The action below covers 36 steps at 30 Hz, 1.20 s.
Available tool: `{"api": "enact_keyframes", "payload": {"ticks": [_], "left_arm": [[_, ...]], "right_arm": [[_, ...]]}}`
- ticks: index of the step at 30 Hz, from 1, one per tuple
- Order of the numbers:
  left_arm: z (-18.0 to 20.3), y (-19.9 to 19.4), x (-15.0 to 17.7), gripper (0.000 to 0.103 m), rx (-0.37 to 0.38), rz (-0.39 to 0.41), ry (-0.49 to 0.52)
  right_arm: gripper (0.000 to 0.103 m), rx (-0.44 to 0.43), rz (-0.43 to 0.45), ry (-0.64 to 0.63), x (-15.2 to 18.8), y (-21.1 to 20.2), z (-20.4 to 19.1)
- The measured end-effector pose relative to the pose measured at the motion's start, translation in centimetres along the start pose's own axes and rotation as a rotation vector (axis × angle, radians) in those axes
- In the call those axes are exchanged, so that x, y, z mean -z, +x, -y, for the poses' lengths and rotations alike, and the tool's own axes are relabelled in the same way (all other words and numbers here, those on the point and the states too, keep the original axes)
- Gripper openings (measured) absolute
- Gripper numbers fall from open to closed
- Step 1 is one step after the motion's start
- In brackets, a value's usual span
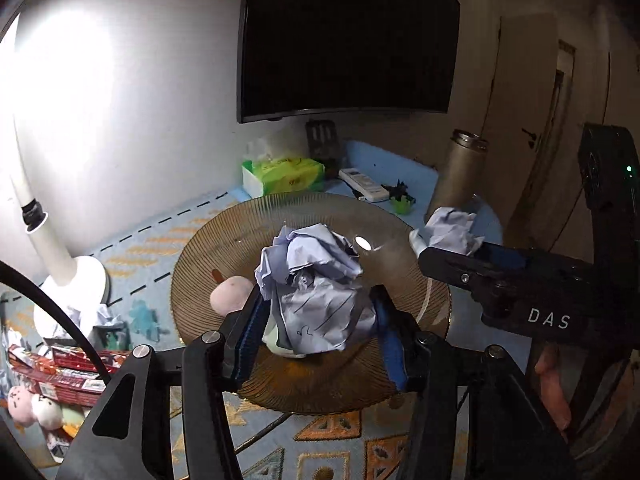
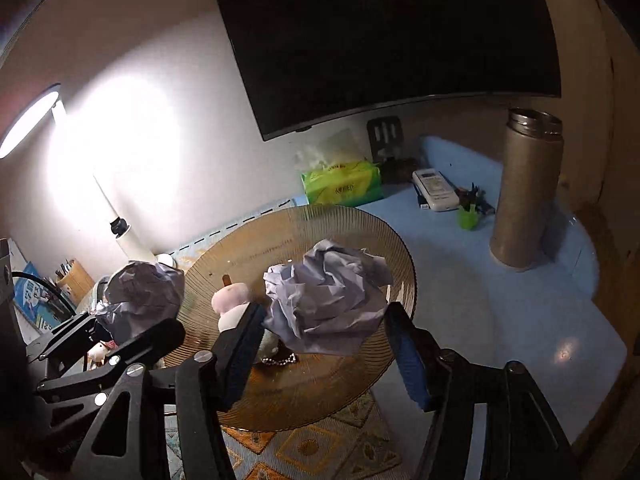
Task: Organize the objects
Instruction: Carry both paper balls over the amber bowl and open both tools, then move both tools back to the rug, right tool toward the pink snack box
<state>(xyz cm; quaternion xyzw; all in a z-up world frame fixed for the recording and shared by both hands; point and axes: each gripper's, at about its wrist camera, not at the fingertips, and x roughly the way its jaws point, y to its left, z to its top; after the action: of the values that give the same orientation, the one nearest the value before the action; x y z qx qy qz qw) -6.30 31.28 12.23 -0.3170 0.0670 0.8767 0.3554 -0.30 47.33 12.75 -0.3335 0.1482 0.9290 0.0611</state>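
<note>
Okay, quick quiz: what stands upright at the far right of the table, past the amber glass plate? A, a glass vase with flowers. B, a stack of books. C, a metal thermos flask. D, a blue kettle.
C: a tall metal thermos flask stands upright beyond the amber glass plate.

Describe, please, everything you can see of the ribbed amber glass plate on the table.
The plate is a wide, round, shallow dish of translucent amber-brown glass, with fine ribs running out to its rim. It lies flat on the patterned blue cloth, in front of the green tissue pack. Over it there are a crumpled ball of pale paper, a pink and cream plush toy and a bead chain. Nothing shows chips or cracks.
</note>
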Motion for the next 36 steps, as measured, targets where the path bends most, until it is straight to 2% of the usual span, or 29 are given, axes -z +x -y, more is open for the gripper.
{"api": "enact_keyframes", "payload": {"ticks": [1, 3, 6, 9, 14, 17, 19, 20, 21, 23, 26, 28, 32, 36], "left_arm": [[-0.4, 0.7, 0.1, 0.051, 0.023, -0.029, -0.022], [-1.3, 1.9, 0.5, 0.052, 0.048, -0.089, -0.079], [-2.6, 1.4, 1.6, 0.052, 0.052, -0.094, -0.113], [-3.8, -0.9, 2.7, 0.052, 0.049, -0.057, -0.13], [-7.4, -7.4, 4.7, 0.052, -0.015, 0.047, -0.202], [-10.5, -12.1, 6.4, 0.053, -0.084, 0.097, -0.299], [-12.9, -15.5, 8.0, 0.074, -0.141, 0.14, -0.369], [-14.2, -17.0, 8.8, 0.096, -0.185, 0.166, -0.403], [-15.3, -18.5, 9.8, 0.102, -0.23, 0.197, -0.435], [-17.6, -20.9, 12.0, 0.102, -0.315, 0.234, -0.481], [-20.9, -22.2, 15.0, 0.102, -0.455, 0.191, -0.547], [-22.6, -21.9, 17.0, 0.102, -0.537, 0.146, -0.581], [-25.1, -19.5, 20.4, 0.102, -0.6, 0.062, -0.617], [-25.3, -17.2, 21.7, 0.102, -0.665, -0.015, -0.589]], "right_arm": [[0.084, -0.011, -0.007, 0.021, 0.1, 0.4, 0.3], [0.084, -0.03, -0.022, 0.058, 0.4, 1.0, 1.0], [0.084, -0.043, -0.039, 0.092, 1.0, 1.2, 1.6], [0.084, -0.056, -0.041, 0.109, 1.5, 0.8, 1.9], [0.085, -0.076, -0.032, 0.079, 2.3, -0.5, -0.2], [0.087, -0.104, -0.023, 0.036, 3.3, -0.8, -2.1], [0.089, -0.128, -0.025, 0.016, 4.4, -0.5, -3.4], [0.089, -0.149, -0.031, 0.01, 5.1, -0.3, -4.0], [0.09, -0.175, -0.041, 0.006, 5.9, -0.1, -4.8], [0.091, -0.207, -0.035, -0.033, 7.5, -0.1, -6.7], [0.093, -0.22, -0.014, -0.146, 9.6, -0.8, -10.3], [0.095, -0.259, -0.042, -0.237, 10.7, -0.6, -12.8], [0.095, -0.31, -0.109, -0.378, 12.7, 0.6, -17.2], [0.094, -0.307, -0.202, -0.488, 15.1, 3.4, -21.2]]}}
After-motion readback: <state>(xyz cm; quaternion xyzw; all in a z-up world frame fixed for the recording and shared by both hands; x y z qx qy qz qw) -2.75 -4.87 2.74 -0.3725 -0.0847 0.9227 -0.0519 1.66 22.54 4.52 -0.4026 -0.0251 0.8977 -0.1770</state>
